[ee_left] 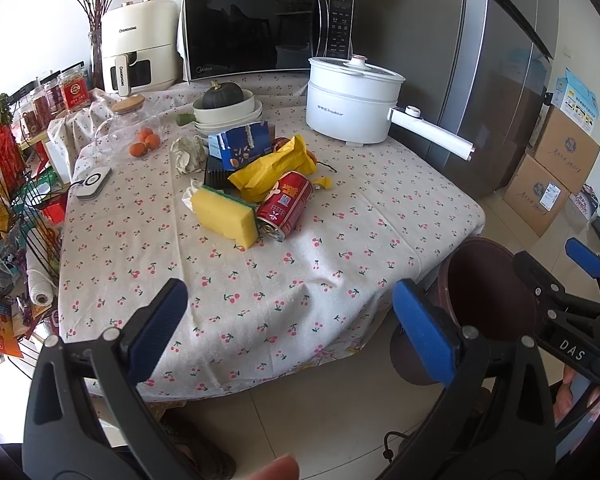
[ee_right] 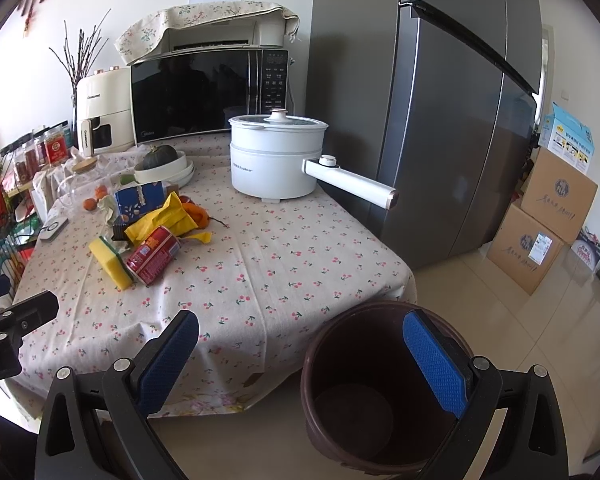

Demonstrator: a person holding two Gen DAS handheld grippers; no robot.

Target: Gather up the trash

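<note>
Here we hold both grippers, left gripper point(ee_left: 288, 328) and right gripper point(ee_right: 300, 360), wide and empty; the red can point(ee_left: 285, 209) looks light, stiff, slippery—pinch its round sides.

Matt cherry-print cloth over the counter point(ee_left: 340, 240), glossy red metal can point(ee_left: 286, 206), porous yellow sponge point(ee_left: 224, 216), crinkled yellow plastic wrapper point(ee_left: 272, 168), smooth brown plastic bin point(ee_right: 380, 392), brushed-metal fridge point(ee_right: 440, 120)

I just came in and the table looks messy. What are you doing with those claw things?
A person holds a claw in each hand, the left claw and right claw, both open and holding nothing. On the table lie a red can, a yellow sponge and a yellow wrapper. The brown bin on the floor looks empty, so no trash is collected yet.
</note>
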